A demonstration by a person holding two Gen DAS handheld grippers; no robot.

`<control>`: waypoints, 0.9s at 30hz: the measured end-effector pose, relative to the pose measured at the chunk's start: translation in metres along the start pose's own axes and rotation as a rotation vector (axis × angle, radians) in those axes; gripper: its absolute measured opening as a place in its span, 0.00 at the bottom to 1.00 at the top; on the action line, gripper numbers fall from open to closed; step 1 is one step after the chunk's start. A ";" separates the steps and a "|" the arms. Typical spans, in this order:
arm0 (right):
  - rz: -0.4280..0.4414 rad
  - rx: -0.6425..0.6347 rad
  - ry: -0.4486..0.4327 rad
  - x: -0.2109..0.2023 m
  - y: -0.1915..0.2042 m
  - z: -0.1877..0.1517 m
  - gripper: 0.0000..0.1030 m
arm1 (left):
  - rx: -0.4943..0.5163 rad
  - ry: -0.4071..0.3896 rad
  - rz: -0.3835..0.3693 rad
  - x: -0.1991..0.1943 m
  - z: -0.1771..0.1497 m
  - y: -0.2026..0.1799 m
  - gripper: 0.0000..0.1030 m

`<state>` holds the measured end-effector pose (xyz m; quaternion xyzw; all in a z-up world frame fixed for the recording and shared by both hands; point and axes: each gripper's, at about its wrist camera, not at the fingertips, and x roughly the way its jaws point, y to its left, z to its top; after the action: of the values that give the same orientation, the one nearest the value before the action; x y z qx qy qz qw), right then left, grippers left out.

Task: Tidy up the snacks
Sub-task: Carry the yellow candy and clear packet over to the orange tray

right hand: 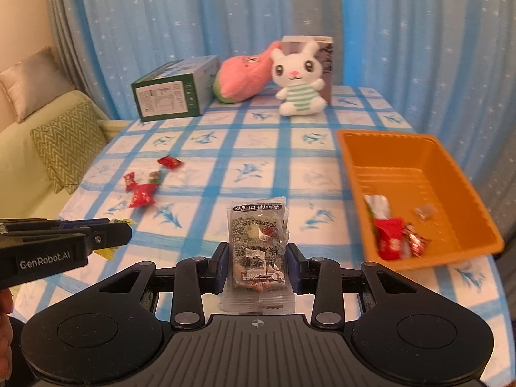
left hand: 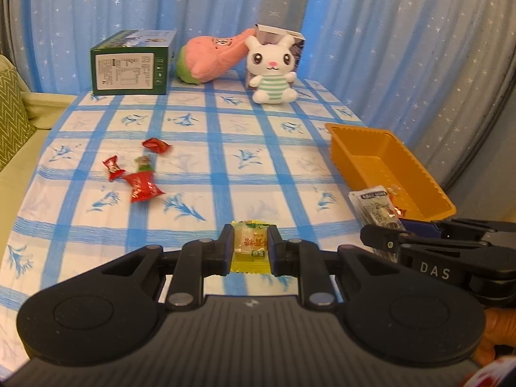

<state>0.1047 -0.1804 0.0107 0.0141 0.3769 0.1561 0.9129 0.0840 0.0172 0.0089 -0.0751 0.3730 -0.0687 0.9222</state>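
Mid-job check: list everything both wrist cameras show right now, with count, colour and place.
Tray: 1, orange, table's right side.
Snacks in tray: about four, mostly red, near end.
Loose candies: 4, three red, one green-and-red, table's left side.
Yellow candy: 1, in left gripper.
Grey packet: 1, clear and speckled grey, in right gripper.
Green box: 1, far left.
Pink plush: 1, far middle.
White bunny: 1, green stripes, against a brown box.
Tablecloth: blue-and-white check.
Curtain: blue, starred, behind.
Sofa: pale green, left.
Left gripper: black, shut.
Right gripper: black, shut.
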 end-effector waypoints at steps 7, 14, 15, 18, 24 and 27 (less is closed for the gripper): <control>-0.050 0.050 -0.008 -0.023 -0.032 -0.011 0.36 | 0.011 0.007 -0.036 -0.001 -0.002 -0.025 0.18; -0.087 0.103 -0.028 -0.040 -0.062 -0.016 0.36 | 0.043 0.015 -0.072 0.004 0.001 -0.053 0.18; -0.092 0.109 -0.031 -0.042 -0.066 -0.016 0.36 | 0.049 0.016 -0.076 0.005 0.002 -0.056 0.18; -0.106 0.129 -0.038 -0.046 -0.077 -0.017 0.36 | 0.066 0.019 -0.087 0.009 0.003 -0.067 0.18; -0.135 0.156 -0.045 -0.053 -0.096 -0.017 0.36 | 0.092 0.026 -0.112 0.017 0.005 -0.088 0.18; -0.149 0.167 -0.049 -0.056 -0.106 -0.018 0.36 | 0.105 0.027 -0.123 0.020 0.007 -0.098 0.18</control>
<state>0.0843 -0.2993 0.0206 0.0660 0.3664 0.0555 0.9264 0.0961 -0.0818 0.0185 -0.0484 0.3762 -0.1457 0.9137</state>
